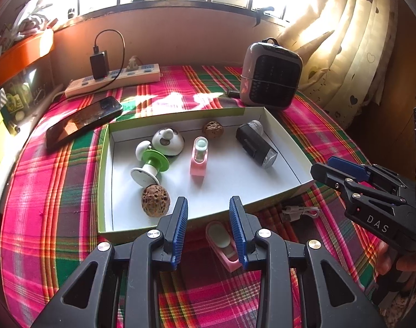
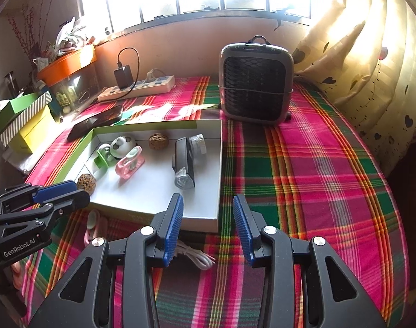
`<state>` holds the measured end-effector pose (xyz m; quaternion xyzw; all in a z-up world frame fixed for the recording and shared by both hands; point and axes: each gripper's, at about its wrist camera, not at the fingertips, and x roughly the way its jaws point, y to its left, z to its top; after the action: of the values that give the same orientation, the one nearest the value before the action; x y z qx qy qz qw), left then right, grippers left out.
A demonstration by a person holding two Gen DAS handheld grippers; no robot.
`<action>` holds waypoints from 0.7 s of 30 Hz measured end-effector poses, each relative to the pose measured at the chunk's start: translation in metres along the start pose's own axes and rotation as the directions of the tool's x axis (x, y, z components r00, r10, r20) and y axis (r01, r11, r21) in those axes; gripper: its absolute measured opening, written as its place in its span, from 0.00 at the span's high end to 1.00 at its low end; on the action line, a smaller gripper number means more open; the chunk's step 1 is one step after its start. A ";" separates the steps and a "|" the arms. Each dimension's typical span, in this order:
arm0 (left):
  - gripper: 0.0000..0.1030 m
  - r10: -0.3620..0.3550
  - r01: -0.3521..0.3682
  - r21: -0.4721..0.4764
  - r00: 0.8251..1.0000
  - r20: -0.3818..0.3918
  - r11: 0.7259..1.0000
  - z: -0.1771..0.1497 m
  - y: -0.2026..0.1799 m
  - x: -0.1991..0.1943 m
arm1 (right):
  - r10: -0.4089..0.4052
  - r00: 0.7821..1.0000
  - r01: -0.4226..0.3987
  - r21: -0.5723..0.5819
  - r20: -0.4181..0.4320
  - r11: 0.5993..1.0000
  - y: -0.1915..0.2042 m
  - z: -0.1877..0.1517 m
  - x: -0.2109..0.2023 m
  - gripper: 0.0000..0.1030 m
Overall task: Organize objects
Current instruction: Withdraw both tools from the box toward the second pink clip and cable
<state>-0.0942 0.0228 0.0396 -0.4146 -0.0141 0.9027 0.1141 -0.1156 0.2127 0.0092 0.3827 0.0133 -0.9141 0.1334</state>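
A shallow white box (image 1: 279, 188) with green outer sides lies on the plaid cloth. In it are two walnuts (image 1: 155, 200) (image 1: 212, 129), a green-and-white toy (image 1: 150, 164), a white round toy (image 1: 168, 142), a pink gadget (image 1: 199, 156) and a black bike light (image 1: 255, 145). A second pink gadget (image 1: 223, 246) lies on the cloth in front of the box, between and below my left gripper's fingers. My left gripper (image 1: 208, 205) is open and empty. My right gripper (image 2: 208, 205) is open and empty over the box's near right corner (image 2: 205, 218). A white cable (image 2: 197, 258) lies under it.
A black phone (image 1: 83, 121), a power strip (image 1: 112, 80) with a charger, and a grey heater (image 1: 270, 79) stand behind the box. Boxes and an orange tray (image 2: 67, 64) crowd the left edge. A curtain (image 2: 372, 54) hangs at right. The right gripper shows in the left wrist view (image 1: 333, 169).
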 end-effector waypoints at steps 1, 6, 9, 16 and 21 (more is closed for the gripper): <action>0.71 -0.001 0.001 -0.002 1.000 0.000 1.000 -0.002 0.000 -0.001 | 0.000 1.000 0.000 0.003 -0.001 1.000 -0.002 -0.002 0.000 0.62; 0.65 -0.008 0.008 -0.005 1.000 -0.012 1.000 -0.010 -0.002 -0.003 | -0.007 1.000 0.007 0.020 -0.013 1.000 -0.010 -0.009 -0.002 0.62; 0.65 -0.018 0.018 -0.010 1.000 -0.021 1.000 -0.014 -0.003 -0.004 | -0.007 1.000 0.007 0.028 -0.012 1.000 -0.013 -0.012 -0.005 0.62; 0.65 -0.022 0.022 0.002 0.998 -0.055 1.000 -0.025 -0.010 0.001 | 0.010 1.000 -0.009 0.024 -0.023 1.000 -0.015 -0.019 -0.005 0.62; 0.65 -0.030 0.030 -0.005 0.997 -0.075 1.000 -0.030 -0.014 0.006 | 0.030 0.999 -0.030 0.016 -0.041 0.999 -0.013 -0.024 -0.002 0.62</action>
<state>-0.0730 0.0353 0.0172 -0.4480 -0.0178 0.8847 0.1273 -0.1012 0.2290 -0.0077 0.4025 0.0032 -0.9040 0.1439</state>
